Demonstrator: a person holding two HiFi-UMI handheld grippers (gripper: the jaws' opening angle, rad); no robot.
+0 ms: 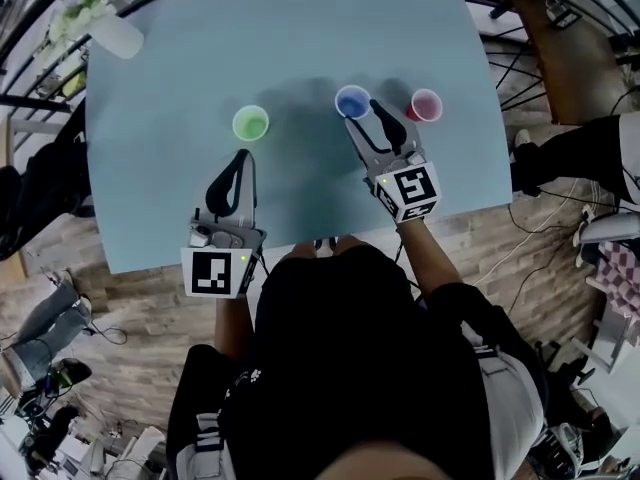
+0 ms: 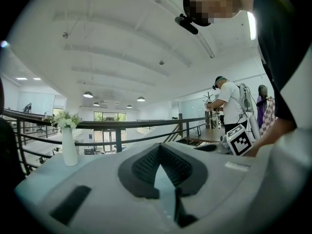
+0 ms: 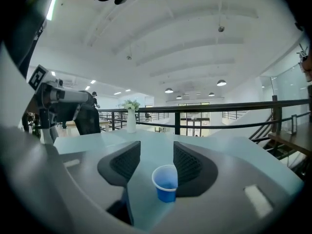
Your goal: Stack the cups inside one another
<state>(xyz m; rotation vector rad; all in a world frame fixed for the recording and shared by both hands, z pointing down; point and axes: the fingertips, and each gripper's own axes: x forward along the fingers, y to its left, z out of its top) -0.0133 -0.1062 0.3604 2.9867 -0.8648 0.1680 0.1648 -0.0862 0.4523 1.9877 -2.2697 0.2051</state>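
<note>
While the right gripper's (image 3: 157, 149) jaws stand apart, the blue cup (image 3: 165, 183) sits upright between them, nearer the right jaw, seemingly unpressed; pink cup (image 1: 425, 105) just to its right; left gripper (image 1: 241, 158), jaws together, points at the green cup (image 1: 251, 123).

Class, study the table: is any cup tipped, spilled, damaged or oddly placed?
Nothing stands out. The green cup, blue cup and pink cup all stand upright and apart on the table, none nested yet.
</note>
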